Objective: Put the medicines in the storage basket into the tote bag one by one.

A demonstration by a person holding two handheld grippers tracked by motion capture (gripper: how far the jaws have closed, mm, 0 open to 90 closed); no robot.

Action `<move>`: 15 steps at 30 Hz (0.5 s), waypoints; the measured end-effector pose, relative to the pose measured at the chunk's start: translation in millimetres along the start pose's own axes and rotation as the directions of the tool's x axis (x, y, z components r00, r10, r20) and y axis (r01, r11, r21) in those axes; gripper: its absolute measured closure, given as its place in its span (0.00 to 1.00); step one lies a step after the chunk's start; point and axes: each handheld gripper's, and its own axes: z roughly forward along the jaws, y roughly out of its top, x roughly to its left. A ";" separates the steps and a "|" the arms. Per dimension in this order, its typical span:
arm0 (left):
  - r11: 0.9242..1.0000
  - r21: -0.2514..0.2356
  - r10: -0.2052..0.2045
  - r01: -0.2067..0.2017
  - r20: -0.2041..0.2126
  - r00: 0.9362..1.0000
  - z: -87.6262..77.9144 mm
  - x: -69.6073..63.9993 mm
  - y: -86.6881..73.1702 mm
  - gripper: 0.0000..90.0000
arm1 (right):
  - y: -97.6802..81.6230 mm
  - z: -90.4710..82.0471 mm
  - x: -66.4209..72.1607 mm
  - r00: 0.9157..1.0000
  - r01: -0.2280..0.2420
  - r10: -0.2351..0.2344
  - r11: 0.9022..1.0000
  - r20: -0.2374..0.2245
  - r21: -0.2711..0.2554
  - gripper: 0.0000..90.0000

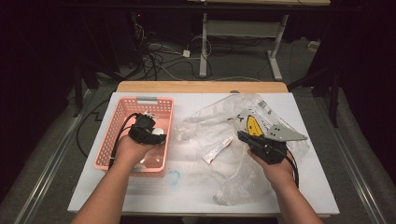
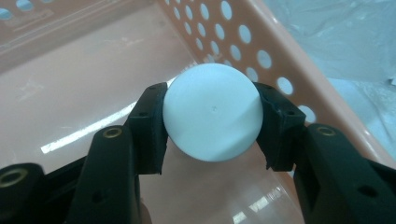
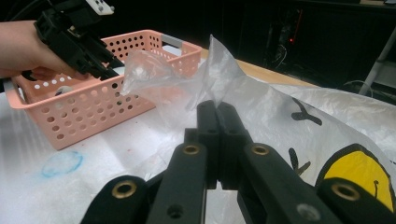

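The left gripper (image 1: 148, 132) is inside the pink basket (image 1: 116, 122), and the person's left hand (image 1: 128, 150) holds it there. Its fingers (image 2: 148, 126) are grasping a round white lid (image 2: 212, 112), one finger pressing on each side of it. The lid is over the floor of the basket, close to the basket wall with the round holes. From above, the lid (image 1: 158, 131) shows as a small white spot at the tip of the gripper, near the middle of the basket.

The right gripper (image 1: 259, 142) is outside the basket, well off to its side, over the clear plastic bag (image 1: 224, 121). Its fingers (image 3: 218, 135) are clenched on the thin plastic, and a fold of the bag (image 3: 205, 79) stands up above them. The bag has a yellow face (image 1: 254, 126) printed on it, on the far side of the right gripper from the basket.

A small tube (image 1: 217, 150) lies on the bag, between the basket and the right gripper. A faint blue ring (image 1: 173, 178) is on the white bench (image 1: 187, 196), just beside the near corner of the basket.
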 end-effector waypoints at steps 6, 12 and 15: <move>0.999 -0.043 0.003 -0.003 0.007 1.000 -14.7 -2.1 -4.6 0.53 | 0.3 -0.3 -0.1 1.000 0.000 0.000 1.000 0.001 0.000 1.00; 0.996 -0.088 -0.009 0.011 0.021 1.000 -26.5 -4.1 -13.6 0.53 | 0.6 -0.1 0.6 1.000 0.003 -0.003 1.000 0.002 -0.002 1.00; 0.995 -0.102 -0.016 0.017 0.019 1.000 -29.9 -5.1 -19.7 0.53 | 0.6 -0.1 1.1 1.000 0.004 -0.004 1.000 0.001 0.000 1.00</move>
